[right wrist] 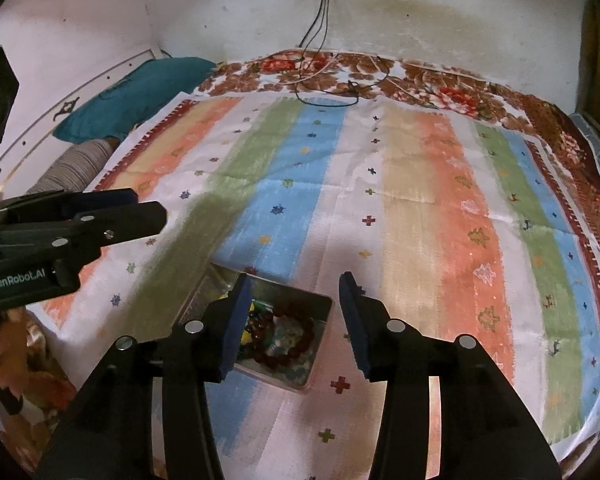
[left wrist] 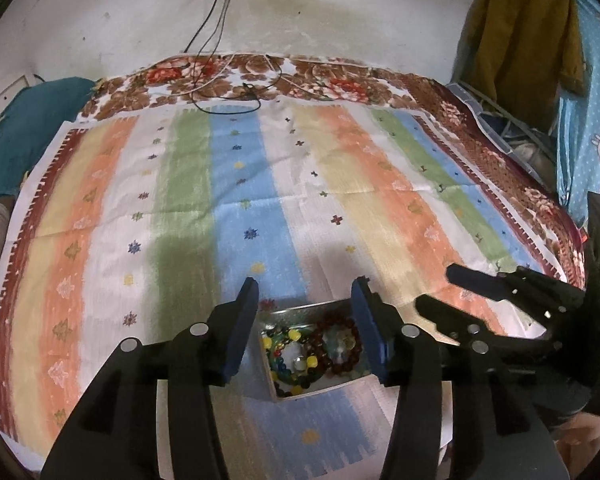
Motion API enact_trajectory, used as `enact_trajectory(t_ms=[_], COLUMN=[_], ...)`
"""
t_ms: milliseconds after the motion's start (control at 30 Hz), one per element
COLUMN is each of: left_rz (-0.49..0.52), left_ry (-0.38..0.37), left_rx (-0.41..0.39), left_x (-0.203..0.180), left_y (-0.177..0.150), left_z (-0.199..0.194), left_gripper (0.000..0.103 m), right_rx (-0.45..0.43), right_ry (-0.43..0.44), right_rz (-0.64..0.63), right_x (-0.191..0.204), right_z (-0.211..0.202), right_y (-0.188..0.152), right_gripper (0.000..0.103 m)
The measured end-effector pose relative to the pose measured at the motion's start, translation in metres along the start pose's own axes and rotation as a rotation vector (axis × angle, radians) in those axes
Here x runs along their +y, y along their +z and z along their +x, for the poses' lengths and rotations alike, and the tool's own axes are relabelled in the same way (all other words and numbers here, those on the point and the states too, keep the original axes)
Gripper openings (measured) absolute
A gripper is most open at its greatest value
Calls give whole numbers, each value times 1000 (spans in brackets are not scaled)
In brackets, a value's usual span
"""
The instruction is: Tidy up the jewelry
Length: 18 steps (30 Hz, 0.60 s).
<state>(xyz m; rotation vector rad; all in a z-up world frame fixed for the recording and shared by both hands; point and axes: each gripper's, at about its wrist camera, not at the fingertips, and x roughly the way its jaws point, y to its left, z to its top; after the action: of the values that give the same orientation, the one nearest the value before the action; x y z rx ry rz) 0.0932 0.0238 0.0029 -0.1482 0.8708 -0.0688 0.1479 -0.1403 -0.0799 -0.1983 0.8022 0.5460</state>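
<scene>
Metal tin (left wrist: 300,312) is already holding the bead bracelets (left wrist: 338,340); both tongs, left (left wrist: 305,320) and right (right wrist: 294,320), are hovering half-open, gripping nothing; cloth (left wrist: 260,200) is looking bare, sorting seemingly near done

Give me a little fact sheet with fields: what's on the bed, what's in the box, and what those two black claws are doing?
surface: striped cloth spread over a floral bedspread
container: open box on the cloth's near part
contents: dark red bead bracelet, multicoloured bead bracelet, lying jumbled together
left gripper: open, empty, above the box
right gripper: open, empty, above the box's right part
background: cables running from a wall socket onto the bed
</scene>
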Motion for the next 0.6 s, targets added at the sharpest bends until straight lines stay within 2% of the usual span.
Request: enact_trajectory(t_ms=[133,233,300,600], left_rz=[2,9,17,55], left_ry=[0,0,1,17], left_rx=[2,5,-1,-13], left_x=[1,2,1,-4], left_y=[-5,-9,-12,-30], left_z=[-5,-8,-12,-22], left_gripper=[57,65,76,95], right_rx=[-16,-21,-18,-43], right_ry=[8,10,5,13], right_rz=[5,10,13,35], right_x=[-4,-8,-11,-20], right_z=[-9,-14,-16,-32], right_y=[-5,-9,-12,-26], right_gripper=[57,63,66,82])
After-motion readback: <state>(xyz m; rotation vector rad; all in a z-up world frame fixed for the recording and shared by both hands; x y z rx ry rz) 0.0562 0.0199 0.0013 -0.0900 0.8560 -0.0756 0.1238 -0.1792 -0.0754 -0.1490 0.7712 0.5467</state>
